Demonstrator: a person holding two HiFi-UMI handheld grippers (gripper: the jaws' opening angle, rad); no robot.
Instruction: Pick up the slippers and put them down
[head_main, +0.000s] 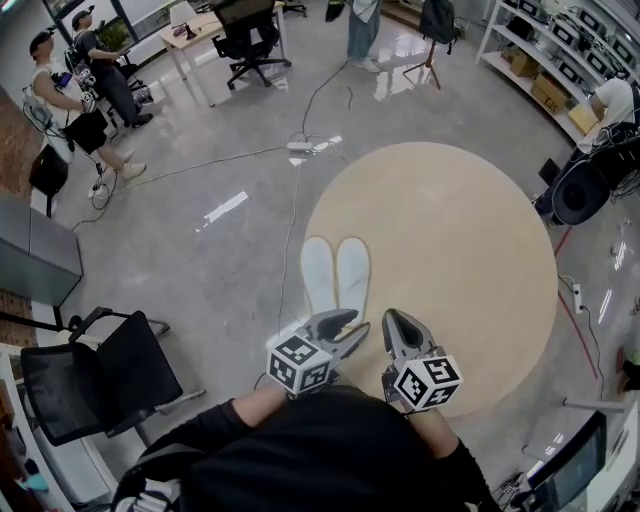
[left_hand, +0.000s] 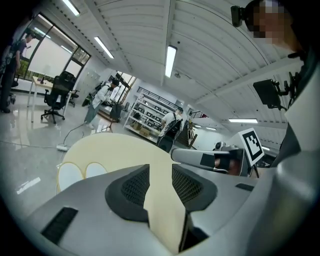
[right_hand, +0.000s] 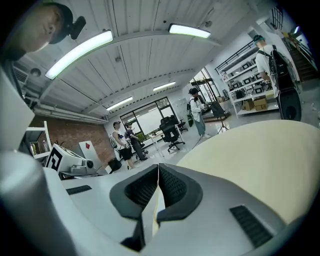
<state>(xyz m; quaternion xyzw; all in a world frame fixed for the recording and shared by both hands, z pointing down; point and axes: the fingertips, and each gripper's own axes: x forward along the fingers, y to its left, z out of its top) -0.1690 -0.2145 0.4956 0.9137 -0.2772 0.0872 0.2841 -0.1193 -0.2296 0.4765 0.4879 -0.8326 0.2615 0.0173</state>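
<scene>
From my remote seat I saw the slippers (head_main: 335, 272) lying side by side, touching each other, flat on the left edge of the round mat (head_main: 460, 260), which was spread over the grey floor (head_main: 200, 260). Neither tool had hold of them: both were above the near part of the mat, just short of the pair and clear of it. The left gripper (left_hand: 160, 172) had its jaws standing apart with only the pale mat showing through the gap, nothing between the ribbed pads (left_hand: 136, 186). In its own view the slippers sat low and to the left, past the jaws. The right gripper (right_hand: 158, 172) had its jaws closed together, tips meeting, and no object was pinched in them. In the head view the two tools hung close side by side without touching, each with its marker cube (head_main: 300, 365) turned up toward the camera, and the dark sleeves (head_main: 330, 450) of the person carrying them filled the bottom of the picture. A black office chair (head_main: 100, 375) stood on the floor to the left, well apart from the mat. A power strip (head_main: 305, 147) with its cable lay beyond the mat's far edge. Several people (head_main: 85, 90) were by the desks further back.
</scene>
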